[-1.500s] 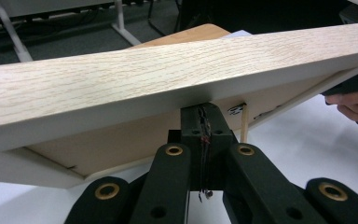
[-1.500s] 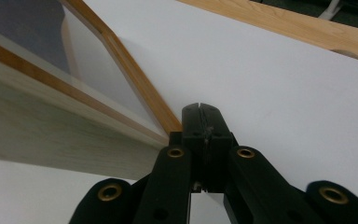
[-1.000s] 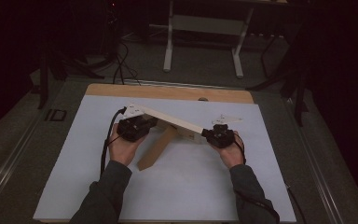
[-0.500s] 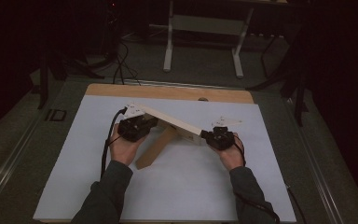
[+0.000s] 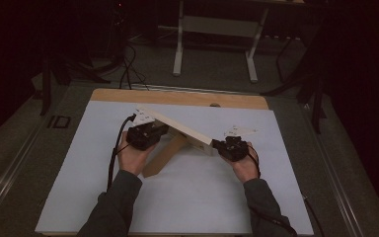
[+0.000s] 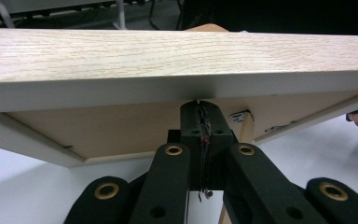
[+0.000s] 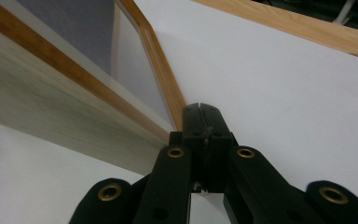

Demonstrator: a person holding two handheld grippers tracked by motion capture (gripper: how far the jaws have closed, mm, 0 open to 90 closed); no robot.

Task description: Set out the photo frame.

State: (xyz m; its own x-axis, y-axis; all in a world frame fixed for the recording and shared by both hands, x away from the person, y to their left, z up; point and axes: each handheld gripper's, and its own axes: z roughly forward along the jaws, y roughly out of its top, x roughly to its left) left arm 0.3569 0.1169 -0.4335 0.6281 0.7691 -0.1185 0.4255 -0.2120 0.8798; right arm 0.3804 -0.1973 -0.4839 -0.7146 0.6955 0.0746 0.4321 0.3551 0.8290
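High view dim, surroundings black; gripper views brighter, near parts softly blurred

Standing here, I see a dim room, with most of the light falling on the white tabletop (image 5: 128, 207) in front of me. Along its far edge runs a bare strip of light wood (image 5: 177, 97). Beyond that, the grey floor (image 5: 212, 69) stretches into shadow (the corners are almost black). A pale desk frame (image 5: 216, 27) stands at the back on two white legs with a crossbar between them. Black cables (image 5: 128, 69) snake over the floor to its left, near dark stand legs (image 5: 64, 69). More dark legs (image 5: 311, 74) rise at the right. Metal rails (image 5: 10, 163) flank the table's sides.
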